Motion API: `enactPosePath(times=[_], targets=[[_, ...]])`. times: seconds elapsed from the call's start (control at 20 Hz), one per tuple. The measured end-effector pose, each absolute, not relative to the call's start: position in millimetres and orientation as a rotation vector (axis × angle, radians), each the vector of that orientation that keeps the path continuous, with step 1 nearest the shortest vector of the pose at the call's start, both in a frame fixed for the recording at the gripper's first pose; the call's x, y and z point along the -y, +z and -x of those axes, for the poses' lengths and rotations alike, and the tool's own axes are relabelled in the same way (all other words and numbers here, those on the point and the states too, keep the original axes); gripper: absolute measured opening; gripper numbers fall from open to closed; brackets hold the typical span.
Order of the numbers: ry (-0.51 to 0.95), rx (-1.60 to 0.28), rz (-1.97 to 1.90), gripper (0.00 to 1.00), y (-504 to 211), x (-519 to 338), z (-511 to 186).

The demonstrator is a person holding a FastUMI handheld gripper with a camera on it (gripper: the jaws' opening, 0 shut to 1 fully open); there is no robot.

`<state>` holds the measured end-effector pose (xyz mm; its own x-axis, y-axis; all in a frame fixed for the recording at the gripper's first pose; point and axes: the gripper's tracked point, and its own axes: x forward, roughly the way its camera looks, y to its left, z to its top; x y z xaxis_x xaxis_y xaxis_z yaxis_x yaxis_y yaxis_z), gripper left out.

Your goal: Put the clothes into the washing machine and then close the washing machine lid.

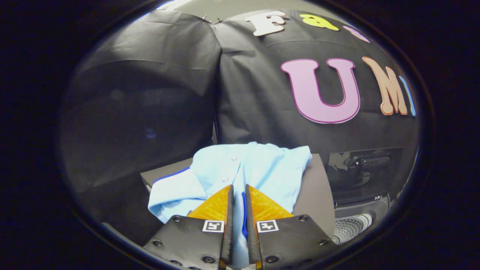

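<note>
Shirt [247,168], light blue, draped on grey surface [317,195], fold clamped between near-closed fingers [239,197]; washer drum [350,228] lies right of fingers, lid [365,168] raised.

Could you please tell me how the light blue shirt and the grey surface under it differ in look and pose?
The light blue shirt is soft and rumpled, with buttons and dark blue trim; the grey surface is flat, rigid and plain. The shirt is pinched between the gripper fingers; the surface lies untouched beneath.
</note>
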<state>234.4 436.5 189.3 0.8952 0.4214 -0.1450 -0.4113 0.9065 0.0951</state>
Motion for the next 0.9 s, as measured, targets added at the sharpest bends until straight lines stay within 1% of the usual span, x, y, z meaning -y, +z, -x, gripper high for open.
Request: enactPosePath(times=[0.05, 0.15, 0.25, 0.4, 0.55, 0.9], targets=[[0.431, -0.16, -0.067, 0.17, 192, -434, -231], [0.435, -0.149, -0.068, 0.03, 199, -435, -238], [0.399, -0.109, -0.047, 0.03, 210, -423, -241], [0.305, -0.064, -0.02, 0.03, 230, -373, -252], [0.208, -0.06, -0.005, 0.03, 242, -319, -264], [-0.044, -0.072, 0.167, 0.03, 255, -193, -301]])
